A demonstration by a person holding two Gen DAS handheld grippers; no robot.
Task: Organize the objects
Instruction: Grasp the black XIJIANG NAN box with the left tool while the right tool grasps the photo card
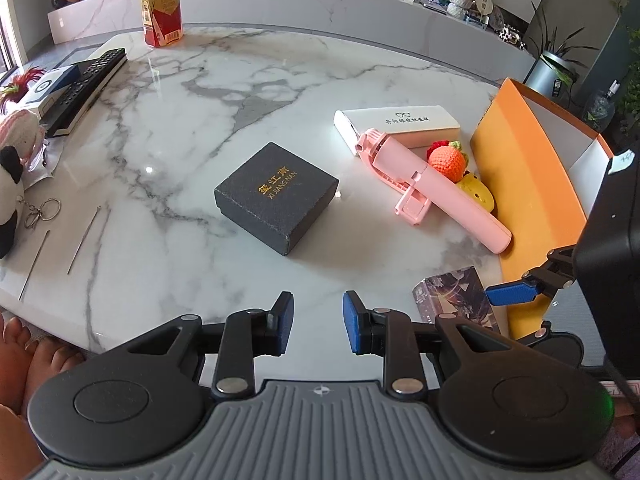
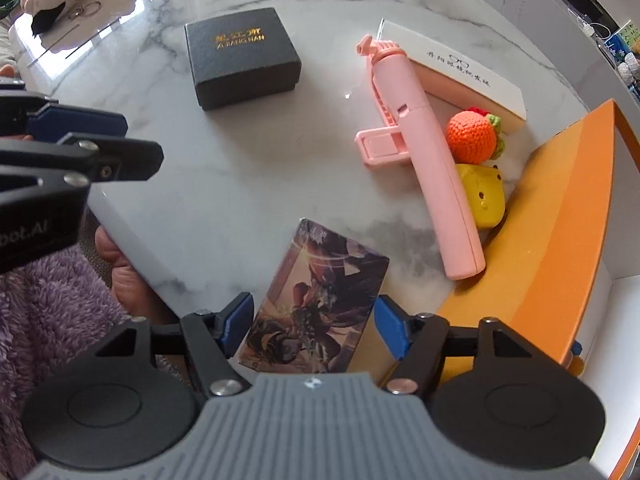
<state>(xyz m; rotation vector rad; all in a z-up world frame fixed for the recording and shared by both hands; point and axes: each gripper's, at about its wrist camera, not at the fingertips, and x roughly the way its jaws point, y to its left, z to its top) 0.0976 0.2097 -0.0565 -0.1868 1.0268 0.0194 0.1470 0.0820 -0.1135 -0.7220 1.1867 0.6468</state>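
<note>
left wrist view: the left tool [image 1: 318,320] hangs over the near edge of the desk [image 1: 248,92], its pads a narrow gap apart and nothing between them. the black box [image 1: 276,197] lies straight ahead of it, a fair way off. the card box [image 1: 456,296] lies to its right, near the desk edge, half hidden by the right tool [image 1: 514,294], which is plainly the nearer of the two. beyond that stands the orange bin [image 1: 532,184], with the pink stick [image 1: 432,188] lying slantwise along its wall.

right wrist view: the right tool [image 2: 316,328] is spread wide, and the card box [image 2: 320,296] sits right between its pads, flat on the desk. neither pad looks to press on it; there seems a sliver of gap on each side. the box's long axis runs ahead, away from the tool, leaning a little to the right, so the pads face its two long sides and would close across the short width. the orange bin [image 2: 560,216] lies just to the right of the tool and box. the left tool [image 2: 86,140] shows at the left edge, well apart from the card box.

my guess is the card box is the piece now in hand, with a short carry rightward into the bin.
</note>
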